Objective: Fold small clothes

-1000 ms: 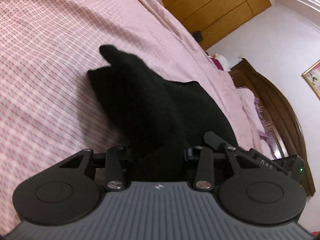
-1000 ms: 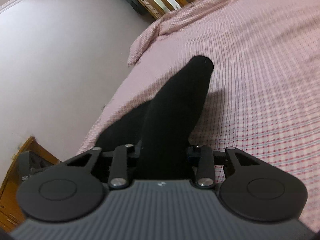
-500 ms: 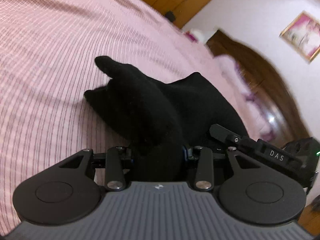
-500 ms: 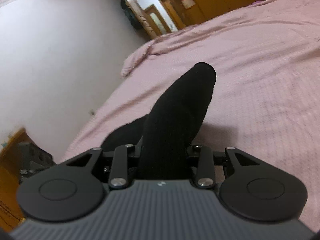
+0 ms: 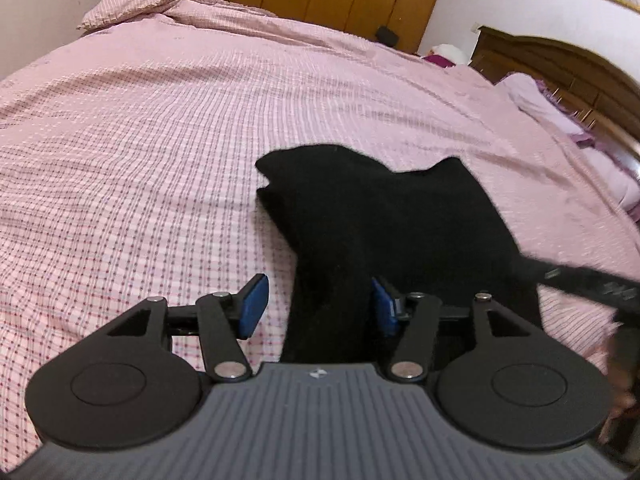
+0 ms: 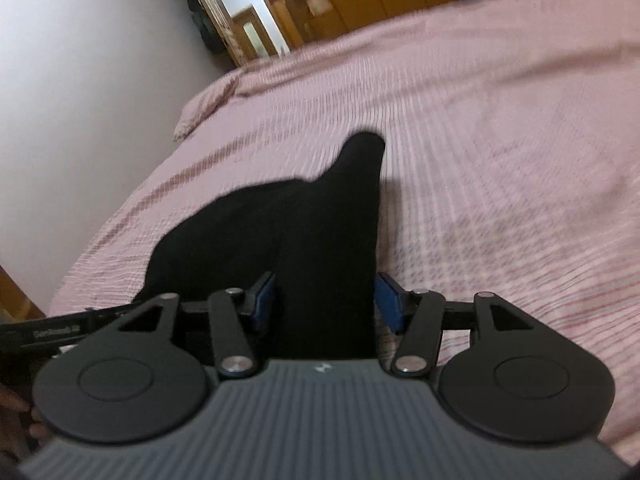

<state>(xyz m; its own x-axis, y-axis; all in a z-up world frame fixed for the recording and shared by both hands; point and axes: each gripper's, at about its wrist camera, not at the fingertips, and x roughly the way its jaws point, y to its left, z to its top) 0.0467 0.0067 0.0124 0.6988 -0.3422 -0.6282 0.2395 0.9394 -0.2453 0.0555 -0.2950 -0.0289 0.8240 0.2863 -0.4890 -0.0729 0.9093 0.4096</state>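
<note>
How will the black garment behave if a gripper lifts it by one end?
The black garment will probably droop, since it already lies in soft folds on the bedspread. It looks knitted and thin, so likely light and not slippery.

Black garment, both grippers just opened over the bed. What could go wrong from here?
1. The black garment lies between the open left gripper fingers, so pulling back may snag it.
2. Same at the right gripper.
3. Its raised point may flop and undo the fold on the pink bedspread.
</note>
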